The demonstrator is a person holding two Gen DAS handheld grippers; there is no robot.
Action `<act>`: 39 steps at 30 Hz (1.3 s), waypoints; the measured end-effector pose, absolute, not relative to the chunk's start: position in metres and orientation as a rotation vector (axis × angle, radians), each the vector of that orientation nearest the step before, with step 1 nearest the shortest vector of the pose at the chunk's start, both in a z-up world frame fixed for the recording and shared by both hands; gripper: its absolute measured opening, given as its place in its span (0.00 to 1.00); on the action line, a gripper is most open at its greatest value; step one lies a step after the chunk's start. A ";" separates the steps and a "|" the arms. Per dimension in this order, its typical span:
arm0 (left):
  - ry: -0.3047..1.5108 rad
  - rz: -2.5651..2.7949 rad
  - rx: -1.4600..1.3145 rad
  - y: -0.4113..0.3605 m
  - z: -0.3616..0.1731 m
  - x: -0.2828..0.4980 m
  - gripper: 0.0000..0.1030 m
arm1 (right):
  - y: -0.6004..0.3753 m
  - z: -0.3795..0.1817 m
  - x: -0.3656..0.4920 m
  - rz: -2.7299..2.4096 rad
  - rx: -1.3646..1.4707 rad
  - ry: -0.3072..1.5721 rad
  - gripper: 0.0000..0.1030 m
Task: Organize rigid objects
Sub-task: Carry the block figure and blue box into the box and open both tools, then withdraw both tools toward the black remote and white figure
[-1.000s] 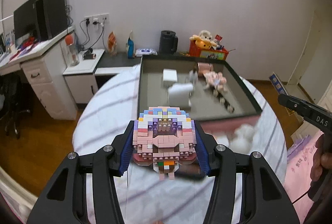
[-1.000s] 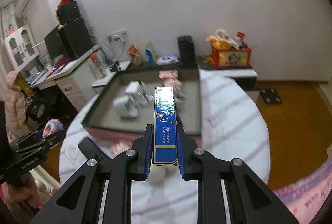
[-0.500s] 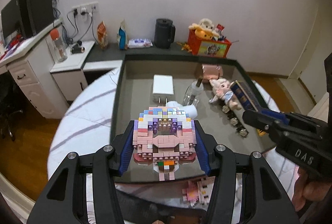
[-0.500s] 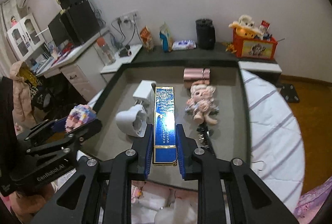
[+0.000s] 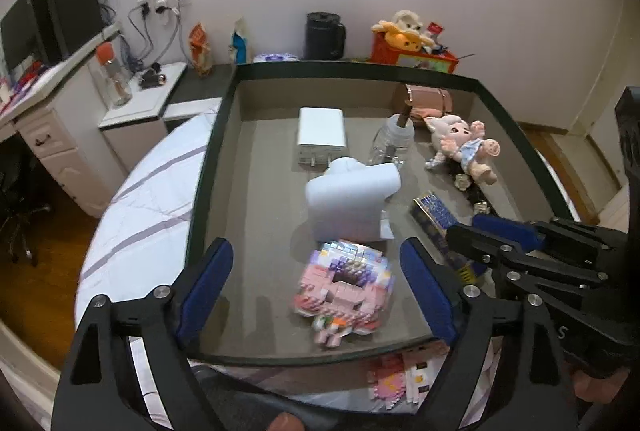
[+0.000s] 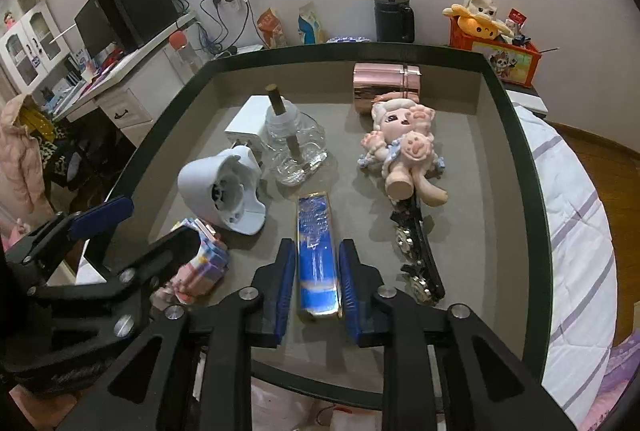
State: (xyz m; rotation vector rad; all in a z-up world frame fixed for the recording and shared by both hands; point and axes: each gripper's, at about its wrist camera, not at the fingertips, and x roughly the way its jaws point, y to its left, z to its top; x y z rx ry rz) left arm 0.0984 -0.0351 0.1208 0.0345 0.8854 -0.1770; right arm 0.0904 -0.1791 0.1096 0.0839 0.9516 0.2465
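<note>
Left gripper (image 5: 316, 287) jaws just opened wide, brick figure (image 5: 344, 289) free.

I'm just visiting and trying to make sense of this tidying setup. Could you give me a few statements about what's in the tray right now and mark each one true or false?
1. The brick-built figure lies on the tray floor between the left claw's spread fingers. True.
2. The right claw squeezes the blue box tightly. False: its jaws have just been opening, with gaps showing on both sides of the box.
3. The doll lies outside the tray. False: it lies inside, near the rose-gold case.
4. The white charger rests in the tray. True.
5. The glass bottle is in the left claw. False: it sits on the tray floor.
</note>
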 end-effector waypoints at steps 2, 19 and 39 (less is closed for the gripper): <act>0.871 -0.148 0.042 -0.033 0.124 0.095 0.93 | -0.181 0.111 0.089 0.227 0.075 0.944 0.43; 0.735 -0.136 0.014 -0.013 0.197 0.000 1.00 | -0.222 0.186 0.005 0.149 0.179 0.724 0.86; 0.712 -0.094 -0.054 0.012 0.212 -0.076 1.00 | -0.212 0.191 -0.100 0.143 0.122 0.700 0.86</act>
